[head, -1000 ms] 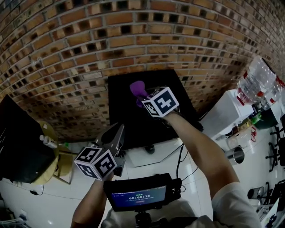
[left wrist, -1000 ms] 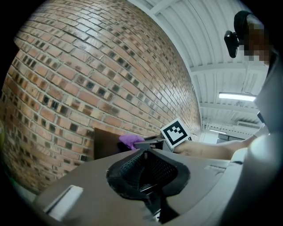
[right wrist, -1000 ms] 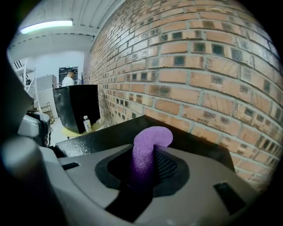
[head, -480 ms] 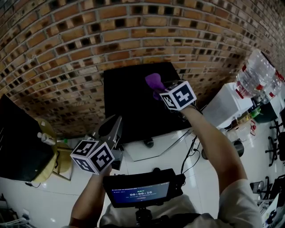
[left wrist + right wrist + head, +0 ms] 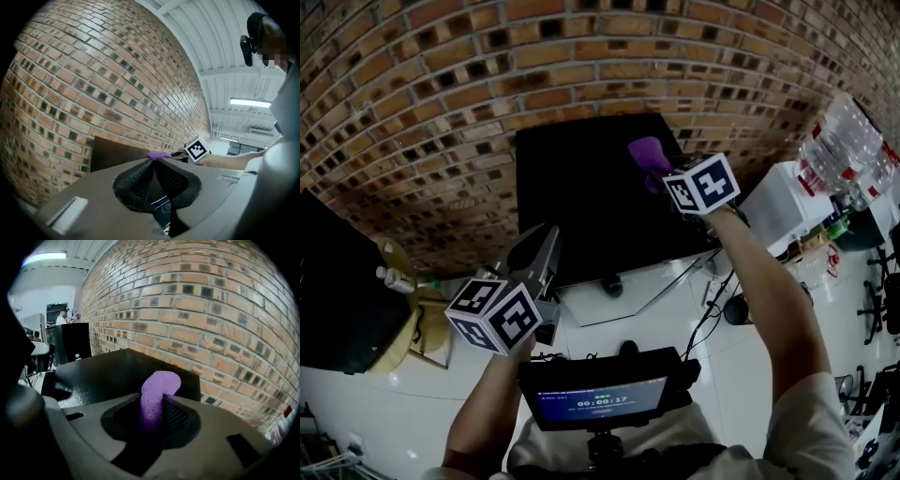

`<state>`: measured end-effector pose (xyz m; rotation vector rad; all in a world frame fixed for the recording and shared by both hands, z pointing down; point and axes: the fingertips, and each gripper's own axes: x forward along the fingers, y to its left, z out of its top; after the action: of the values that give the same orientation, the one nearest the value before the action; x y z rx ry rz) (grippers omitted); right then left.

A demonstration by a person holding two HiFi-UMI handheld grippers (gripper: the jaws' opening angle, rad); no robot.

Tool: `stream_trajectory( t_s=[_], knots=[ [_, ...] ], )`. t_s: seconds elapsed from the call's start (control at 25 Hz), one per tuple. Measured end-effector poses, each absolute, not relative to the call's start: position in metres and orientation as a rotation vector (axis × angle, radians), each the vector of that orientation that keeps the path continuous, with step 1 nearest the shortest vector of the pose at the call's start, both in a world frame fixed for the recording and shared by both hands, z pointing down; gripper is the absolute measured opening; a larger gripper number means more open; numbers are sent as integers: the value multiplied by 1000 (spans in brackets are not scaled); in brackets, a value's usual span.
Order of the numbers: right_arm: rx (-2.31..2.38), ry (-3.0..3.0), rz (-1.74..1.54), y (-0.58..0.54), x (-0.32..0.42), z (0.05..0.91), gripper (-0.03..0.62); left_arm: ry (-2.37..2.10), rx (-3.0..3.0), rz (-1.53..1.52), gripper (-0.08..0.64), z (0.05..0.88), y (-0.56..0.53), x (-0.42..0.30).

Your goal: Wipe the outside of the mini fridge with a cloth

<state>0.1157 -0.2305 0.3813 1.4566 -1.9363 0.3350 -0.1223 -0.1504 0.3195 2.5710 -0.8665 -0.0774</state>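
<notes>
The black mini fridge [image 5: 581, 202] stands against the brick wall, its flat top facing me. My right gripper [image 5: 661, 178] is shut on a purple cloth [image 5: 649, 155] and holds it over the fridge top near the right rear corner. In the right gripper view the cloth [image 5: 154, 397] sticks up between the jaws above the fridge top [image 5: 103, 373]. My left gripper [image 5: 534, 258] hangs in front of the fridge's front left edge, shut with nothing in it. The left gripper view shows its jaws together [image 5: 153, 164], with the fridge [image 5: 112, 152] and cloth [image 5: 159, 154] beyond.
A brick wall [image 5: 487, 84] runs behind the fridge. A white water dispenser [image 5: 783, 220] with a clear bottle [image 5: 844, 164] stands at the right. At the left are a dark cabinet [image 5: 337, 291] and a yellow stool [image 5: 403, 319]. Cables [image 5: 703, 309] lie on the white floor.
My right gripper has carried the purple cloth rightward across the fridge top, from the middle toward the right rear corner. The left gripper has stayed in place.
</notes>
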Motion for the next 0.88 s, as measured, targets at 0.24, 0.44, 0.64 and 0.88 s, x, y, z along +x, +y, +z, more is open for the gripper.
stream_trajectory(
  t_s=[0.24, 0.44, 0.64, 0.88],
  knots=[
    [1485, -1914, 357, -222, 135, 381, 120, -848, 2572, -72, 31, 320, -147, -117],
    [1513, -1906, 370, -215, 146, 381, 121, -846, 2573, -70, 31, 321, -144, -117],
    [1524, -1900, 377, -210, 154, 382, 121, -849, 2572, -70, 31, 321, -142, -116],
    [1547, -1887, 382, -203, 168, 383, 121, -847, 2572, -61, 31, 322, -136, -112]
  ],
)
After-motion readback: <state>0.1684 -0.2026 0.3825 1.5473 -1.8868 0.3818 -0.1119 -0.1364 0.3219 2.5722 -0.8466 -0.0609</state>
